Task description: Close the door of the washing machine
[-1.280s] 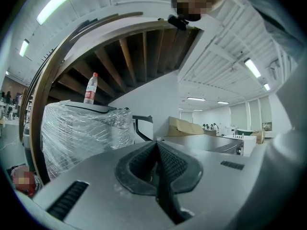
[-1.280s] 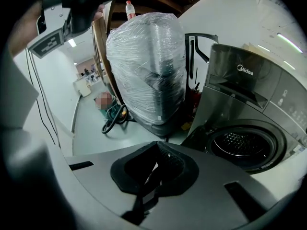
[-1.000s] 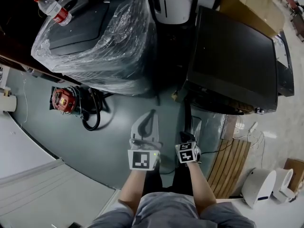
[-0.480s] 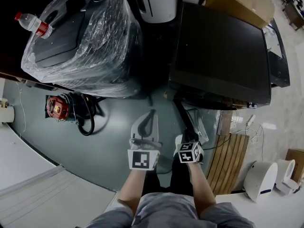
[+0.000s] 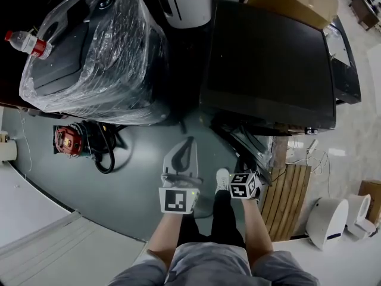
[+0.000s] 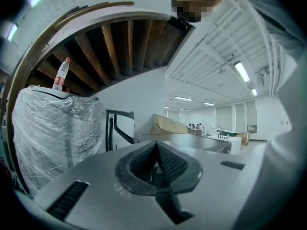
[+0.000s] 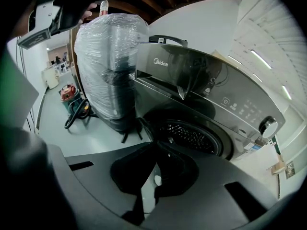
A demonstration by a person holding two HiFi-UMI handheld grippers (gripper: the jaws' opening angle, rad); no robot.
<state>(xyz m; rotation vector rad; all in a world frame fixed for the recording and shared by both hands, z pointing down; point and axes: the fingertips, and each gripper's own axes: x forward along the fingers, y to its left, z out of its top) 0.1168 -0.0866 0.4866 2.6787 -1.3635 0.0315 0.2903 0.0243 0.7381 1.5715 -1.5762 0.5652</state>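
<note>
The dark front-loading washing machine (image 5: 268, 58) stands at the upper right of the head view. Its door (image 5: 249, 149) hangs open toward me, low at the front. In the right gripper view the round drum opening (image 7: 192, 135) gapes, with the door edge (image 7: 143, 123) at its left. My right gripper (image 7: 156, 147) is shut and empty, a short way in front of the opening, and its marker cube (image 5: 241, 185) shows in the head view. My left gripper (image 5: 181, 157) is shut on nothing, held over the floor left of the door.
A plastic-wrapped appliance (image 5: 95, 58) with a water bottle (image 5: 27, 43) on top stands left of the machine. A red tool with a black hose (image 5: 74, 142) lies on the floor. A wooden pallet (image 5: 292, 201) and white cylinders (image 5: 327, 219) are at the right.
The right gripper has shifted a little to the right and its cube has tilted. The head view has drifted, so the machines sit further left. The left gripper stays put.
</note>
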